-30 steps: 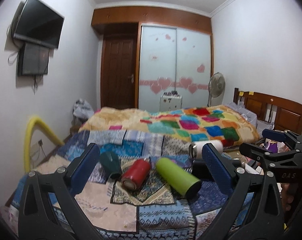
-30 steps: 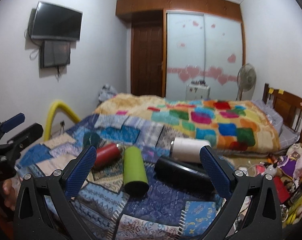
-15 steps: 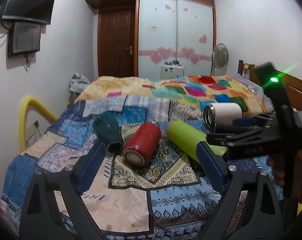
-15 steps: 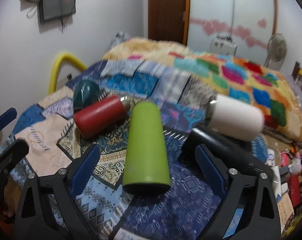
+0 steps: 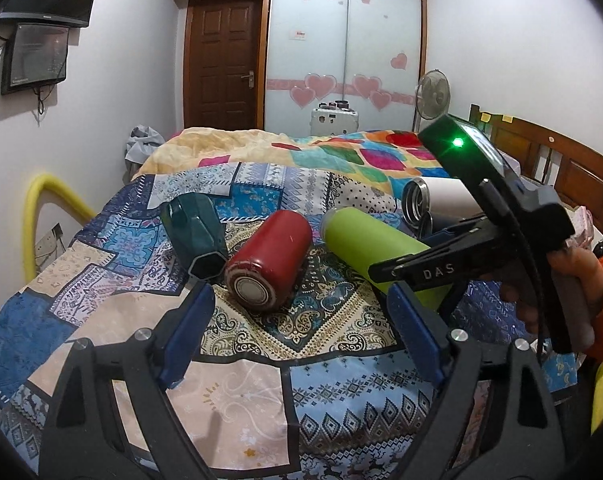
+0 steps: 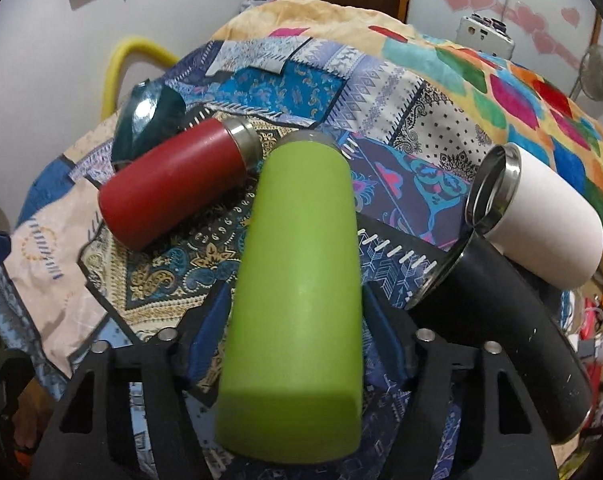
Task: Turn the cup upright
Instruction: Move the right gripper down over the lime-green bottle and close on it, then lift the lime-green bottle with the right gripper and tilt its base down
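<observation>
Several cups lie on their sides on a patchwork bedspread [image 5: 113, 312]. The green cup [image 6: 297, 292] lies lengthwise between the fingers of my right gripper [image 6: 295, 320], whose blue pads sit against its sides; it also shows in the left wrist view [image 5: 373, 252]. The red cup [image 5: 267, 266] lies left of it, base toward me, and shows in the right wrist view [image 6: 173, 188]. A dark teal cup [image 5: 197, 232] lies further left. My left gripper [image 5: 301, 332] is open and empty, just short of the red cup.
A white cup [image 6: 541, 216] and a black cup [image 6: 501, 332] lie on their sides to the right of the green cup. A yellow padded rail [image 5: 49, 204] stands at the bed's left edge. A wooden headboard [image 5: 561, 168] is at the right.
My right gripper has moved forward and down and closed around the green cup. My left gripper has moved closer to the red cup.
</observation>
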The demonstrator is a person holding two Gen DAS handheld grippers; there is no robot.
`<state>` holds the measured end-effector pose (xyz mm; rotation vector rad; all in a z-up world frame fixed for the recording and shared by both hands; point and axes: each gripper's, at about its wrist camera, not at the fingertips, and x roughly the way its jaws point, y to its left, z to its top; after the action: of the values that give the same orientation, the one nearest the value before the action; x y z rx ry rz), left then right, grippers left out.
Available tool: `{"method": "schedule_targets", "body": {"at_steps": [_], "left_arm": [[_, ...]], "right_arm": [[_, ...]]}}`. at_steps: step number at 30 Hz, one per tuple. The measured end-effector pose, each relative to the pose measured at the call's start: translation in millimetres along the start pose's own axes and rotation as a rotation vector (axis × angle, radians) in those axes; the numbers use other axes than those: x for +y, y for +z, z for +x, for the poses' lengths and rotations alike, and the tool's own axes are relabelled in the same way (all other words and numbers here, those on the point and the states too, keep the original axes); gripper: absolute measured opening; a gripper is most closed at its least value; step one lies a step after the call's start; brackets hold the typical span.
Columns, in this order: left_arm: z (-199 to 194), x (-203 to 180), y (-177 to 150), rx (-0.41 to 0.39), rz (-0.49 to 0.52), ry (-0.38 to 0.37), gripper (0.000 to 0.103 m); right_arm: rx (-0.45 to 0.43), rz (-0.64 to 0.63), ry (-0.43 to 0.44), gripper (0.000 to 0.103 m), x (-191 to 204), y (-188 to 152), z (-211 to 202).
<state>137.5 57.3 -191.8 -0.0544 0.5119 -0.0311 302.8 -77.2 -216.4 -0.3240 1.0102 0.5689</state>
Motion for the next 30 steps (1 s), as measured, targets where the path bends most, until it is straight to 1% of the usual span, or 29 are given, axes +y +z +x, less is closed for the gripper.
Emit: {"method": "schedule_targets", "body": {"at_steps": [4, 8, 11, 18, 23, 30], "left_arm": [[0.7, -0.2, -2.3, 0.004, -0.007, -0.005, 0.089], [1.8, 1.8, -2.8, 0.01, -0.023, -0.012, 0.089], [0.9, 3.3, -3.3, 0.007, -0.025, -0.012, 0.089], [-5.4, 7.5, -4.0, 0.0, -0.049, -0.005, 0.089], [-15.6, 11.6, -4.6, -0.017, -0.054, 0.006, 0.089], [-23.2, 13.5, -3.1, -0.023, -0.067, 0.009, 0.089]], "right_arm": [[0.029, -0.016, -0.004, 0.064, 0.9, 6.7, 4.7], [0.077, -0.012, -0.002, 0.065, 0.0, 12.5, 18.8], [0.092, -0.002, 0.009, 0.065, -0.9, 15.3, 23.6], [0.096, 0.033, 0.018, 0.063, -2.0, 17.8, 25.1], [0.092, 0.076, 0.036, 0.062, -5.8, 11.6, 20.1], [0.054, 0.064, 0.038, 0.062, -1.6, -6.1, -8.6]]}}
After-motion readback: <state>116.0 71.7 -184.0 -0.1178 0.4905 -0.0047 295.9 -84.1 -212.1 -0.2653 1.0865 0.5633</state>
